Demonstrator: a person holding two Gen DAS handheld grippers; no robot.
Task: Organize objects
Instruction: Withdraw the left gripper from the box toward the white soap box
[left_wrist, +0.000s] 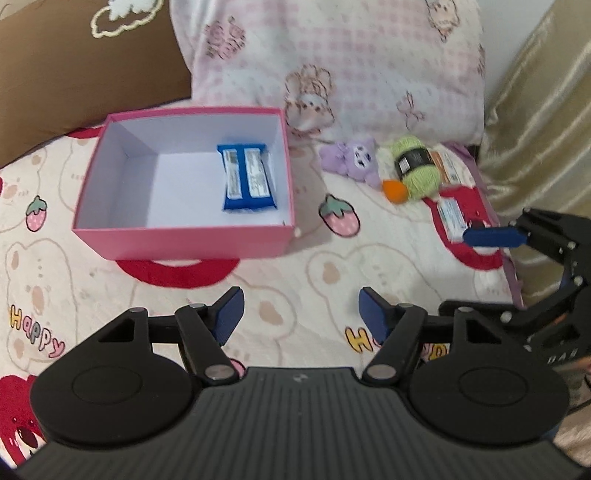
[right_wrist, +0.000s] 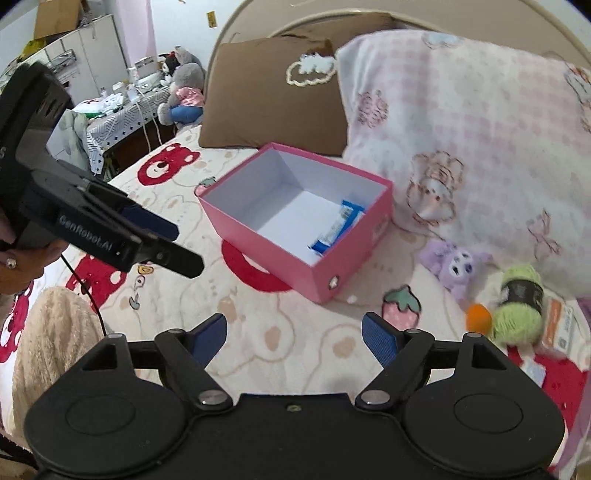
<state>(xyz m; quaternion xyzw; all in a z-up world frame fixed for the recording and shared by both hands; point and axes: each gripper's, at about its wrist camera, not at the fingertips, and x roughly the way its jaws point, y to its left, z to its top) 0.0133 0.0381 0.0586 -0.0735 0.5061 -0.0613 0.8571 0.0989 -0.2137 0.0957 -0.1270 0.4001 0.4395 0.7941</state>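
Your left gripper (left_wrist: 301, 314) hangs over the blanket (left_wrist: 314, 258) with its jaws spread and nothing between them; your right gripper (right_wrist: 293, 338) is likewise spread and empty. The pink box (left_wrist: 177, 242) sits at about 11 o'clock from the left gripper, with one blue packet (left_wrist: 248, 176) already lying flat against its right wall. The things not yet boxed are grouped at about 1 o'clock from the right gripper, against the foot of the checked pillow (right_wrist: 461, 122): a purple plush toy (right_wrist: 456, 267), a green ball of yarn (right_wrist: 519, 306), an orange ball (right_wrist: 479, 316) touching the yarn, an orange and white carton (right_wrist: 559, 328) just beside it, and a small packet (left_wrist: 451, 218) on the red patch of blanket. Judged by appearance, all are light. The plush and yarn are soft and will compress, so take the plush across its body and the yarn across the dark paper band at its middle, where the strands are bound. The orange ball looks round and liable to roll off the pads; close on its widest part. The carton looks stiff; grip its narrow faces. Not verifiable: the carton is partly covered by the yarn, its print is illegible, the small packet is cut by the right gripper's finger in the left view, and the material of the orange ball cannot be made out. Motion blur softens the whole group.
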